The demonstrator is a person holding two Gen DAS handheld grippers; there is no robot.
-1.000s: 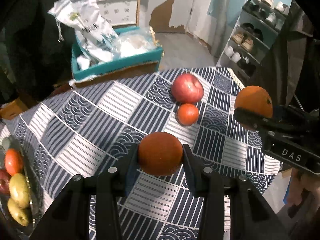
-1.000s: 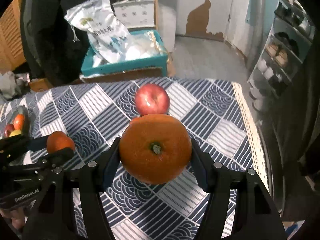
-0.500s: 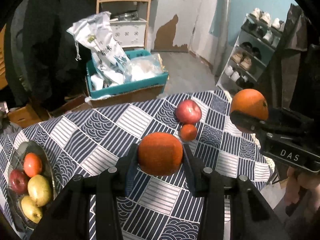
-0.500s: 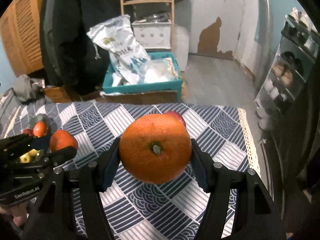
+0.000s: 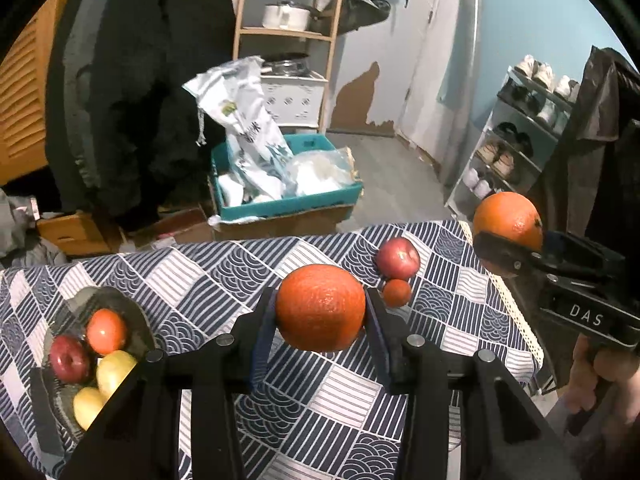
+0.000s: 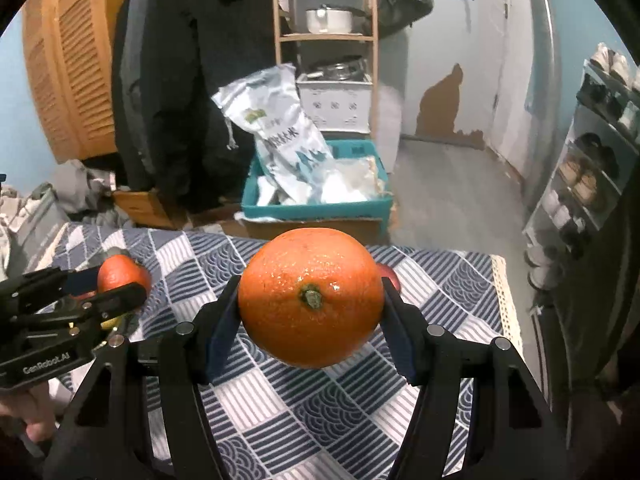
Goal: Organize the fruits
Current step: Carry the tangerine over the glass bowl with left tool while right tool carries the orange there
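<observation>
Left wrist view: your left gripper (image 5: 320,308) is clamping a deep-orange orange (image 5: 320,307) between both pads, holding it off the patterned tablecloth (image 5: 224,276). Jaws are closing on the fruit from both sides, with no gap showing. Off to the right, your right gripper (image 5: 506,236) is carrying a second, lighter orange (image 5: 507,216) above the table's right edge, with your hand (image 5: 600,376) wrapping the handle below. A red apple (image 5: 398,258) and a small tangerine (image 5: 397,292) are sitting on the cloth, touching each other, just beyond the left gripper's load. A glass plate (image 5: 132,312) is lying at the table's left end, holding a red apple, an orange-red fruit and two yellow-green ones. Right wrist view: the lighter orange (image 6: 311,297) is sitting stem toward the camera, squeezed between both pads of the right gripper (image 6: 311,300), well above the cloth. The left gripper (image 6: 120,284) is showing at left with its orange (image 6: 119,276) pinched between the tips. A teal crate (image 6: 320,208) with bags is standing on the floor behind the table.
</observation>
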